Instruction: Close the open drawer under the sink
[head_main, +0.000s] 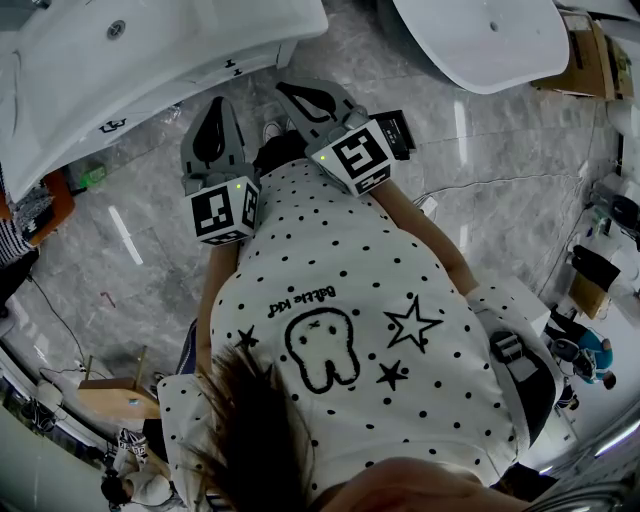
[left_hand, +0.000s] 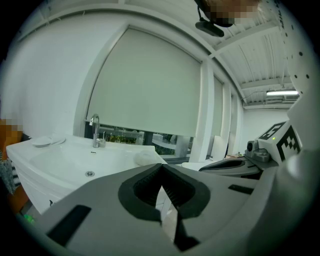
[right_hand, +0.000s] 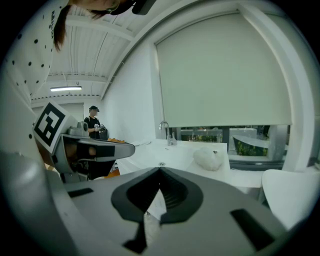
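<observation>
The white sink (head_main: 130, 50) stands at the top left of the head view, its cabinet front (head_main: 170, 105) facing me; no open drawer shows in any view. Both grippers are held side by side at chest height in front of a dotted shirt, apart from the cabinet. My left gripper (head_main: 218, 100) is shut with nothing in it, tips meeting (left_hand: 161, 166). My right gripper (head_main: 283, 88) is likewise shut and empty (right_hand: 160, 170). The basin (left_hand: 75, 160) and its faucet (left_hand: 95, 131) lie beyond the left jaws. The faucet (right_hand: 167, 132) also shows past the right jaws.
A white tub (head_main: 490, 35) sits at the top right, with cardboard boxes (head_main: 585, 60) beside it. A white crumpled lump (right_hand: 210, 157) lies on the sink counter. A wooden stool (head_main: 115, 395) stands on the grey marble floor at the lower left. Another person (right_hand: 92, 122) stands far off.
</observation>
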